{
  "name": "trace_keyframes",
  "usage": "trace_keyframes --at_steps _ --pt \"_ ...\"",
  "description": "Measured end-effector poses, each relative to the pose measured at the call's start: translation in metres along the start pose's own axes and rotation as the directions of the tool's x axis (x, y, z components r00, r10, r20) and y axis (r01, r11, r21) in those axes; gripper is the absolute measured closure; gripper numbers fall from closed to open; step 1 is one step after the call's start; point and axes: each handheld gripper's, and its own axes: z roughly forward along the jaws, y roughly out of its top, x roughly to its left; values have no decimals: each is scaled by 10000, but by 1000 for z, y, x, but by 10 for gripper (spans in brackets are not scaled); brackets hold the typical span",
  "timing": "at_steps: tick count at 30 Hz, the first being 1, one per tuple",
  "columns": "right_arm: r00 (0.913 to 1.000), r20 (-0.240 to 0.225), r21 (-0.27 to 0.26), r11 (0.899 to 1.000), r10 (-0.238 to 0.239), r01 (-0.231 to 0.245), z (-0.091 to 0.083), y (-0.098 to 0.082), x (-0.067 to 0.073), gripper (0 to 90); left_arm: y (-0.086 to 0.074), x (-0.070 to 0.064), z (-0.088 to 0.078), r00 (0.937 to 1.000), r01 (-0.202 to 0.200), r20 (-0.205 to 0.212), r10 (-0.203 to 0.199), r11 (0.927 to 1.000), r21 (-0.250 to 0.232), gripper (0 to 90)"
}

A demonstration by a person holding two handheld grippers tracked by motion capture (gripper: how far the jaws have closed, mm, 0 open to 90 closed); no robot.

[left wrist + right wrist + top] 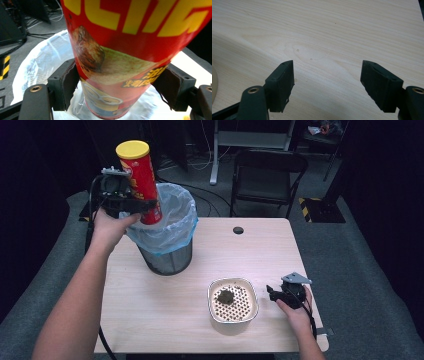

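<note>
On the wooden table (150, 305) stands a mesh bin (167, 255) lined with a pale plastic bag (175, 215). The red crisp can (140, 180) hangs upright over the bin's mouth, clamped between the left gripper (131, 204) jaws, so the carry looks nearly done and only lowering and release remain. The right gripper (271, 293) rests wide and empty near a perforated bowl (233, 300).

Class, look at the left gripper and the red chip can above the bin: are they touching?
Touching. The left gripper view shows both pads of the left gripper pressed against opposite sides of the red chip can, which hangs above the lined bin.
</note>
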Motion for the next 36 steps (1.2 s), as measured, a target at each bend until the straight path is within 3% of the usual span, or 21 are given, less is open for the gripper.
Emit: trace_keyframes --at_steps 3,11,13,21,26,31,33,36 --pt "10000 58 8 10000 -18 18 1 0 0 266 -4 6 7 10000 -57 -33 56 9998 -198 231" --pt "9998 -13 99 9997 -211 211 3 0 1 266 -18 30 27 9970 634 -433 -636 9980 -63 231" --pt "9996 -62 107 9996 -278 278 4 0 1 265 -21 34 30 9969 695 -366 -693 9976 48 231" --pt "9993 -133 222 9992 -336 338 5 0 3 266 -23 38 42 9963 725 -507 -700 9962 483 231" --pt "9989 -138 199 9988 -441 444 7 0 5 266 -25 45 49 9951 856 -569 -807 9923 899 230" --pt "9986 -135 237 9984 -511 514 7 0 5 266 -27 48 54 9923 1206 -431 -1163 9859 1161 231" --pt "9987 -126 254 9985 -492 495 7 0 5 266 -28 49 56 9936 1070 -504 -1012 9856 1312 228" --pt "9985 -136 210 9984 -529 532 7 0 4 266 -28 49 54 9931 1080 -573 -1019 9874 1154 196"
